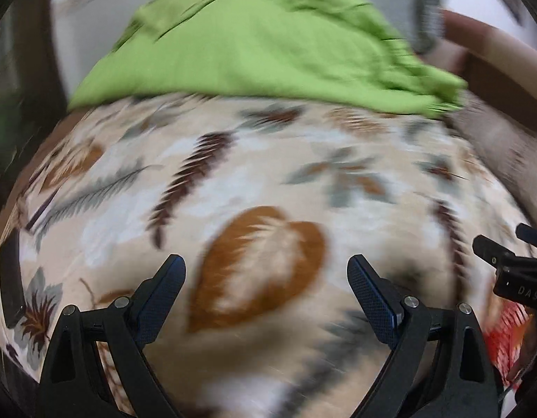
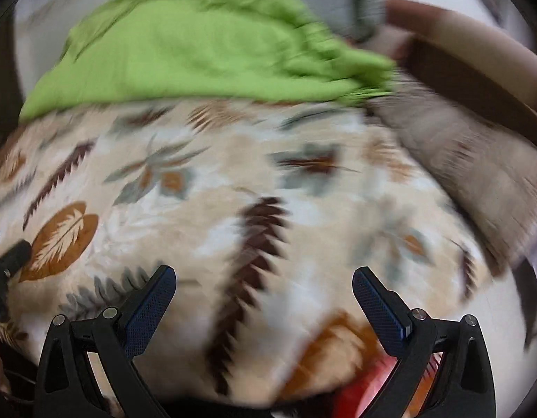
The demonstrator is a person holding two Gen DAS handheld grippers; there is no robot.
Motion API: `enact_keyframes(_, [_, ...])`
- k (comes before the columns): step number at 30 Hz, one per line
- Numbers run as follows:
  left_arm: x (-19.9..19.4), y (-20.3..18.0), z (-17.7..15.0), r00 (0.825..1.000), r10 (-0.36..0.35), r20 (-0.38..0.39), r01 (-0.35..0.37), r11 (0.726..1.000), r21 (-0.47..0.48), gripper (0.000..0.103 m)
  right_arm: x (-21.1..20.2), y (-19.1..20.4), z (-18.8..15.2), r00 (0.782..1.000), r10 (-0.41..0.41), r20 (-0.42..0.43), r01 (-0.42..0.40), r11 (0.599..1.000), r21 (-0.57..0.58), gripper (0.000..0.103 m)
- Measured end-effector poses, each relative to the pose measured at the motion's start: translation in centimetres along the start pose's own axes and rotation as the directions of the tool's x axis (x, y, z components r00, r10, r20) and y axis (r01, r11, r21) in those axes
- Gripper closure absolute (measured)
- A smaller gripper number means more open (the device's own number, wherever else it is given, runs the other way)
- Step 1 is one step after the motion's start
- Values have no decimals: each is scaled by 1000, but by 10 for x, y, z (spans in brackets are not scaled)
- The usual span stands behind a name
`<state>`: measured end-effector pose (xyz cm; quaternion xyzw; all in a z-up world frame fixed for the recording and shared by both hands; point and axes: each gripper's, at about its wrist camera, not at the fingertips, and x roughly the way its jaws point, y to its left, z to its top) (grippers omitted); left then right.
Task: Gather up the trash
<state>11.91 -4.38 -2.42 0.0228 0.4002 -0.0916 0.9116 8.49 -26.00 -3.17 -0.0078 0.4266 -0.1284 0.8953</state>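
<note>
Left claw (image 1: 266, 271) released, empty, over leaf-print blanket (image 1: 261, 174). Right claw (image 2: 264, 284) released; red wrapper (image 2: 369, 386) at 5 o'clock. Green cloth (image 1: 261, 48) at 12.

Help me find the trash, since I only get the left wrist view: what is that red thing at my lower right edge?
Observer: It's too blurred to name. In the right wrist view the red item sits at the bottom edge, partly behind the right finger of the right claw, at the near end of the leaf-print blanket.
Operator: Is that claw ready to take it?
Observer: Its jaws stand wide open with nothing between them.
</note>
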Motion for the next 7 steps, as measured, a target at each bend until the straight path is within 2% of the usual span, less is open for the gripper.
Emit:
enact_keyframes(1, [15,10,6,999,47,-15,-47,999,-16,10,20,14,13,1000,7,-14,-7,1000,-21,1])
enact_keyframes(4, [55,29,18,992,93,-87,-97,995,-39,10,66,38,36,994,80,-69,-80,997,9,1])
enact_keyframes(7, [87,42,26,985,52,-164,-68,993,-94,10,108,58,52,990,93,-104,-88,995,46,1])
